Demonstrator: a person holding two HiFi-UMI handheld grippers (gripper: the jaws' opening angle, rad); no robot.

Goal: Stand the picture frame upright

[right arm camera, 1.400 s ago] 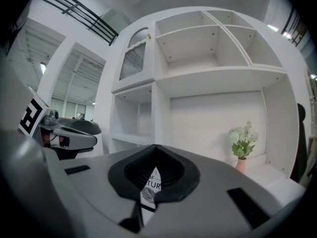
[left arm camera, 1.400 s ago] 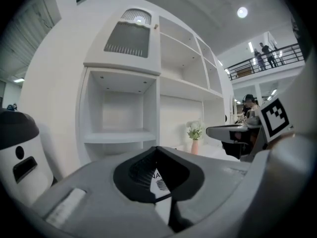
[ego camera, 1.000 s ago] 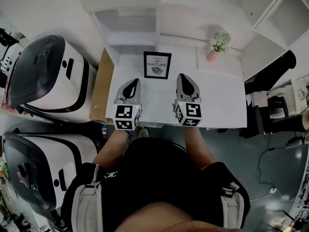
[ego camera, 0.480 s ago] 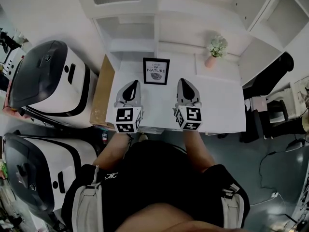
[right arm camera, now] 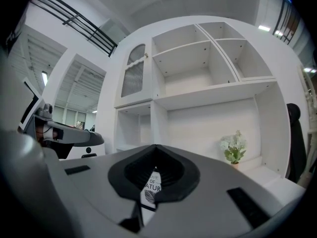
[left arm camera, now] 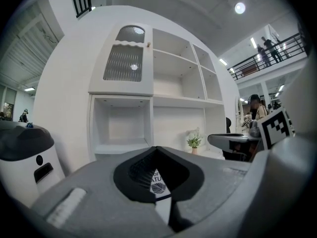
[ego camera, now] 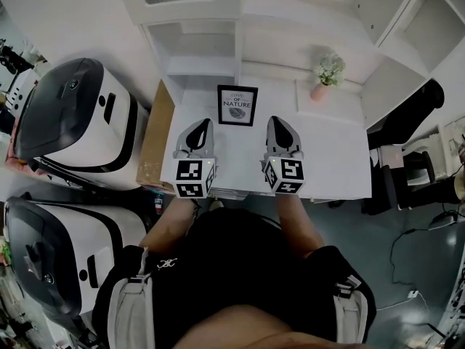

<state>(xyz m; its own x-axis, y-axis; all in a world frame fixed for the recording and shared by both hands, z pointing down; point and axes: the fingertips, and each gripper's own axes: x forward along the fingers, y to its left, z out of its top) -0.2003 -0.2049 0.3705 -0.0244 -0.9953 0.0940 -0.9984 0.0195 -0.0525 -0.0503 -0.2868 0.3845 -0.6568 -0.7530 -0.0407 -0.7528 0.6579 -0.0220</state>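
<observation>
Head view: your left gripper [ego camera: 200, 124] and right gripper [ego camera: 277, 121] hang side by side over the front half of the white table [ego camera: 330, 155], each with its jaws closed together and nothing between them. The picture frame [ego camera: 237, 105] stands upright at the back of the table, ahead of the gap between the grippers and apart from both, its print facing you. A small potted plant [ego camera: 328, 70] stands at rear right. White shelving [ego camera: 203, 46] rises behind the table, a brown panel [ego camera: 155, 140] lines its left edge, and two large white-and-black machines [ego camera: 73, 118] stand further left.
</observation>
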